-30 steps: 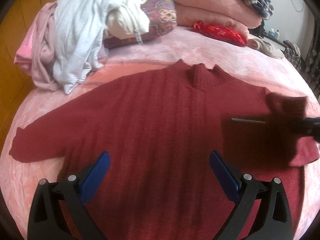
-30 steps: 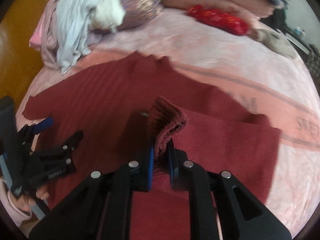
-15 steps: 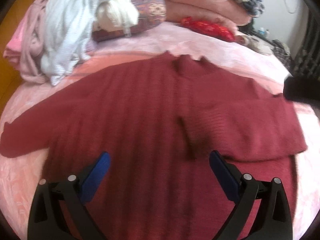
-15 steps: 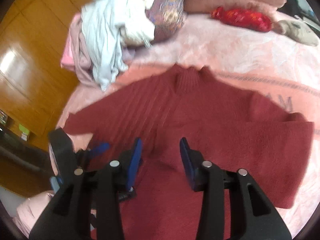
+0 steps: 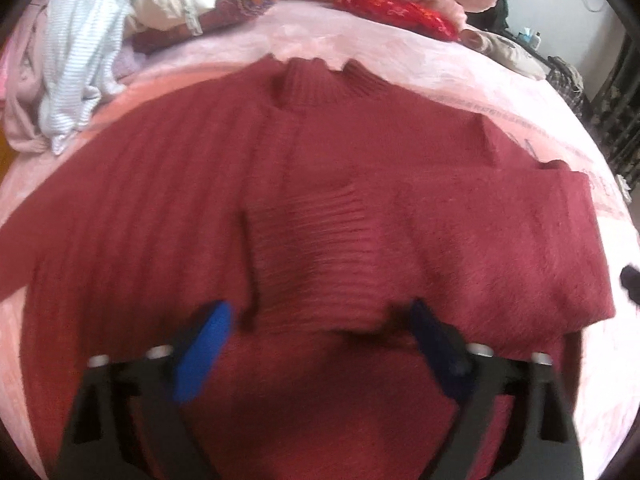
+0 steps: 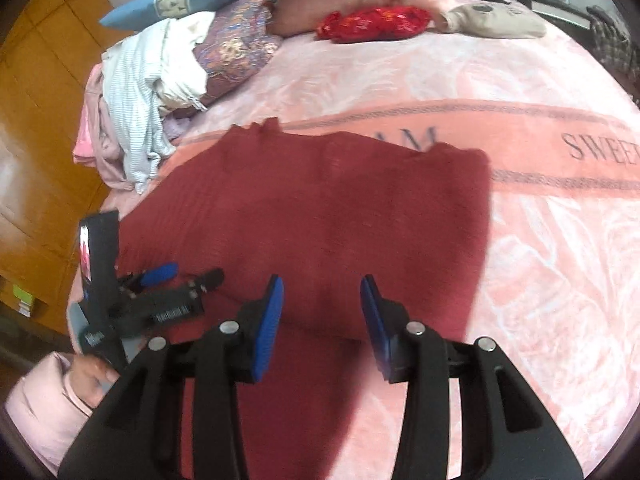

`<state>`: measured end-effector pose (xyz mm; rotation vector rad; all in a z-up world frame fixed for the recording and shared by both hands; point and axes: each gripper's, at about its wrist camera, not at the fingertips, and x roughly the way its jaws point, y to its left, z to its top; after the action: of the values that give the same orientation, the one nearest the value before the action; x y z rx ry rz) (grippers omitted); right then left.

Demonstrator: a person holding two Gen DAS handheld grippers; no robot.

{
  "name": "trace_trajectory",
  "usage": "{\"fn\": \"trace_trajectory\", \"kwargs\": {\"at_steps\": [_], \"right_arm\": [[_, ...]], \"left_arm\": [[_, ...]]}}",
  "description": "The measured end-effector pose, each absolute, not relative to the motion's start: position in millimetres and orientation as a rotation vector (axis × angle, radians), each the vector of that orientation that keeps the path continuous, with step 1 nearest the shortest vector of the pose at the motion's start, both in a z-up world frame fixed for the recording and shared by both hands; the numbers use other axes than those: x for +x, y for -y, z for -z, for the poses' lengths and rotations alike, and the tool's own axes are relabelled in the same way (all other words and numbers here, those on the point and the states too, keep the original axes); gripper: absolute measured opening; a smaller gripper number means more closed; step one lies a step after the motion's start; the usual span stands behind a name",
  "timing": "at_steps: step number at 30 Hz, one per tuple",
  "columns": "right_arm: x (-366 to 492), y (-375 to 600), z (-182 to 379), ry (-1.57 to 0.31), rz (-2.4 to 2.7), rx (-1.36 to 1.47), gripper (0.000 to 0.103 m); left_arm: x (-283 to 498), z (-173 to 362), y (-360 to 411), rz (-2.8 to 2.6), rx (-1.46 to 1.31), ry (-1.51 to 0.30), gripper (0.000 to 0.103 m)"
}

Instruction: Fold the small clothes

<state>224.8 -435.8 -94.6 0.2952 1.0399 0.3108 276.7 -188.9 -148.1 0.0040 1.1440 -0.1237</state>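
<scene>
The red sweater lies flat in the middle of the pink blanket, one sleeve folded across its chest, its bottom hidden behind the left gripper and right gripper, both with fingers wide apart and holding nothing, and the left picture is blurry.

Both wrist cameras look forward along their fingers toward the head of the bed, the left one low and close over the red sweater, the right one higher and farther back, sharing that sweater and the clothes pile beyond it.
</scene>
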Motion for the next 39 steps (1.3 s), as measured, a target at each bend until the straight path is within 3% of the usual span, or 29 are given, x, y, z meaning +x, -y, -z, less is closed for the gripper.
{"fn": "trace_trajectory", "kwargs": {"at_steps": [2,3,5,7,11,20,25,30,31,33,35,39], "right_arm": [[221.6,443.1,99.3,-1.038,-0.311,0.303,0.041],[219.6,448.3,101.9,-1.036,-0.310,0.320,0.041],[217.1,455.8,105.3,-1.033,-0.305,0.345,0.041],[215.4,460.8,106.5,-1.032,-0.295,0.341,0.041],[213.0,468.2,104.5,-1.018,-0.289,0.357,0.041],[223.9,458.8,108.5,-1.022,-0.297,0.420,0.041],[237.5,437.8,126.4,-1.080,-0.279,0.418,0.055],[254.9,422.8,152.3,-1.155,-0.258,0.459,0.052],[256.9,420.5,157.0,-1.166,-0.257,0.458,0.048],[258.4,420.5,162.3,-1.172,-0.219,0.434,0.026],[257.0,423.6,164.1,-1.176,-0.206,0.421,0.020],[254.0,425.3,162.2,-1.197,-0.190,0.386,0.023]], "left_arm": [[278.5,148.2,193.0,0.127,-0.020,-1.144,0.053],[280.4,147.8,194.1,0.135,-0.036,-1.143,0.048],[284.2,147.1,195.2,0.160,-0.069,-1.156,0.024],[286.2,144.9,193.7,0.180,-0.104,-1.166,0.016],[287.3,122.9,180.2,0.202,-0.153,-1.106,0.014],[295.6,66.8,105.3,0.109,-0.035,-0.871,0.015],[306.8,98.8,64.3,0.028,-0.019,-0.908,0.017],[305.7,129.8,50.4,0.000,-0.019,-0.956,0.035],[304.6,132.1,49.6,-0.001,-0.011,-0.955,0.039],[302.3,129.8,45.6,0.010,-0.004,-0.959,0.046],[301.3,121.4,38.8,0.010,-0.003,-0.954,0.057],[298.0,98.0,12.4,0.007,-0.027,-0.959,0.073]]}}
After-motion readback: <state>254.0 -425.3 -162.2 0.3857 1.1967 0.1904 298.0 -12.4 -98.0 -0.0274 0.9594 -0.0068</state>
